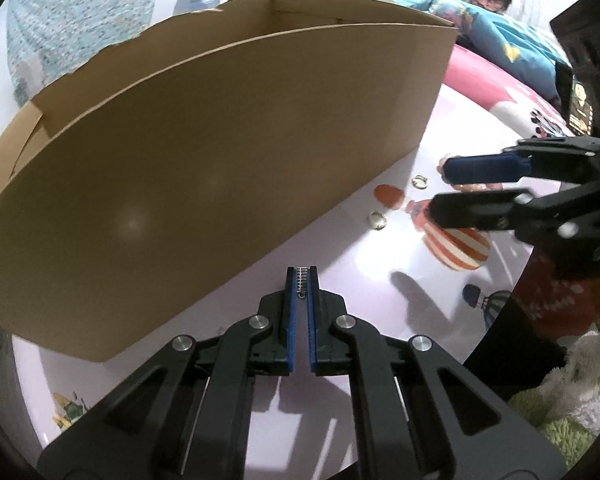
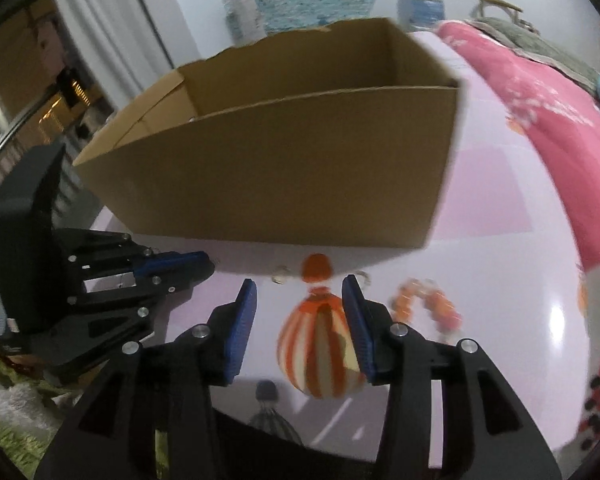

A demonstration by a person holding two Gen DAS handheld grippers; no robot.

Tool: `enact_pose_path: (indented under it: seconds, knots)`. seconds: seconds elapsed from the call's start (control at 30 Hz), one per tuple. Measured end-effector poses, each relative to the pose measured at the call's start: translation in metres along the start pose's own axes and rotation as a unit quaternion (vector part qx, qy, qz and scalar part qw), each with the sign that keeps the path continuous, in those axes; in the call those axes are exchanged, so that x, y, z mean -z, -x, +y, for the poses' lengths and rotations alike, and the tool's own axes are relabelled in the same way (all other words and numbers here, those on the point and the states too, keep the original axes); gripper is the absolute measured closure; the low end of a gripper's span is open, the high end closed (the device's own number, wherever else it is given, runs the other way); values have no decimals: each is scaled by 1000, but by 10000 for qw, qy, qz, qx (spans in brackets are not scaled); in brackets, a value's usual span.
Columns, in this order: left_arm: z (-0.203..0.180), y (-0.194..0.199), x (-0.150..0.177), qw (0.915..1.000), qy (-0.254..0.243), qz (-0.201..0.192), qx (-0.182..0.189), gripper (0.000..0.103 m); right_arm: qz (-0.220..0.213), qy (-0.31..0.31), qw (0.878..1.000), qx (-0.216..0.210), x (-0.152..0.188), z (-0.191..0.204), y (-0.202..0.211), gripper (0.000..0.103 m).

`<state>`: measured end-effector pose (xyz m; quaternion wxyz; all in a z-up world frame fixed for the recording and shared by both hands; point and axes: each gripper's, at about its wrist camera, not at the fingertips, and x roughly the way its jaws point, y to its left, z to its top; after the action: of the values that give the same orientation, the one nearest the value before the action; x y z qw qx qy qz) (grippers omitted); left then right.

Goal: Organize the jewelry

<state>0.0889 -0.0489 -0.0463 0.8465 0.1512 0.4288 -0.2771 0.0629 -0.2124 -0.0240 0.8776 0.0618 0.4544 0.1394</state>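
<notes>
Black left gripper (image 1: 302,276), blue pads, silver screws, right gripper (image 2: 300,312) alike

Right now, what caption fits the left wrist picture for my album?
Shut left tongs pinch a small chain beside the box.

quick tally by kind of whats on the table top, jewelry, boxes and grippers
rings lying on the table: 2, one and another
small chain piece pinched in the left gripper: 1
cardboard box: 1
grippers: 2, the left and the right gripper
total: 6
</notes>
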Motion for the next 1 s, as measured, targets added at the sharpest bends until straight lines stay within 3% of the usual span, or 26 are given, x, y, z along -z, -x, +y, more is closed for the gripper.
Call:
enact_pose_path:
  seconds: [0.13, 0.43, 0.6, 0.63, 1.0]
  knots:
    - [3, 1, 2, 9999, 102, 26, -55, 99, 89, 324, 9993, 137, -4, 10, -17, 60]
    - [11, 3, 3, 9995, 284, 80, -92, 99, 251, 921, 9944, 448, -6, 23, -32, 79]
    - [13, 3, 3, 9994, 319, 124, -83, 99, 260, 994, 9936, 461, -6, 22, -32, 86]
    - [13, 3, 3, 9994, 324, 131, -87, 99, 274, 1008, 9935, 443, -7, 22, -32, 92]
    - [15, 5, 2, 9990, 386, 162, -179, 99, 236, 792, 9963, 250, -7, 13, -29, 99]
